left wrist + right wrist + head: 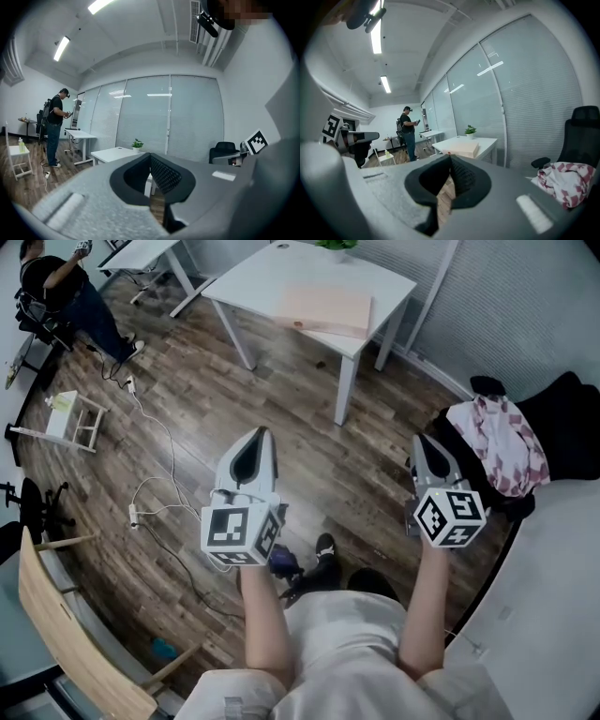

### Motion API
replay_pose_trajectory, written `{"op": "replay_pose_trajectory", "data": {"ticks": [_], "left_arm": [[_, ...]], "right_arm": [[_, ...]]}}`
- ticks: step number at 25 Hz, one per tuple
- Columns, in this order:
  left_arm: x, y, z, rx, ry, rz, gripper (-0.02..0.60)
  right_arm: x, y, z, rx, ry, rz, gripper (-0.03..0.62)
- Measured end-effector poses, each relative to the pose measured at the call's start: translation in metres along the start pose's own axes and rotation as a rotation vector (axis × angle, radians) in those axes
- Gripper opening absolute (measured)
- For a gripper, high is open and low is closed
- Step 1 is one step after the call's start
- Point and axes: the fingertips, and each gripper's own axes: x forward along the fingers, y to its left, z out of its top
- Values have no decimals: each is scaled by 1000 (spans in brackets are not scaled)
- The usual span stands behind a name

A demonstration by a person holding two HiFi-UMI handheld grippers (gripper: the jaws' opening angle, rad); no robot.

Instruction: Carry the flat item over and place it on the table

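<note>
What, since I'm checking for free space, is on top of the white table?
On the white table: a pale flat board near one edge, a potted plant at the far edge. Anything under the board is hidden.

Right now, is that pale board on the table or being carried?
On the table: the board lies flat there; left gripper and right gripper are shut, empty.

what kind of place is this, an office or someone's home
Most likely an office or lab workroom: a plain white table, a black office chair, a frosted glass partition wall and ceiling strip lights. Cables trail over the wood-look floor.
</note>
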Motion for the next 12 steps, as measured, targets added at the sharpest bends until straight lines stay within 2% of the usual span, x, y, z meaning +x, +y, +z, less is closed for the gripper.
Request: {"op": "replay_pose_trajectory", "data": {"ticks": [8,12], "left_arm": [[19,4,-6,6,14,-20,8],[38,4,-3,-30,3,-40,8]], "right_arm": [[18,-2,2,8,-4,7,2],[31,-14,5,4,-11,18,2]]}}
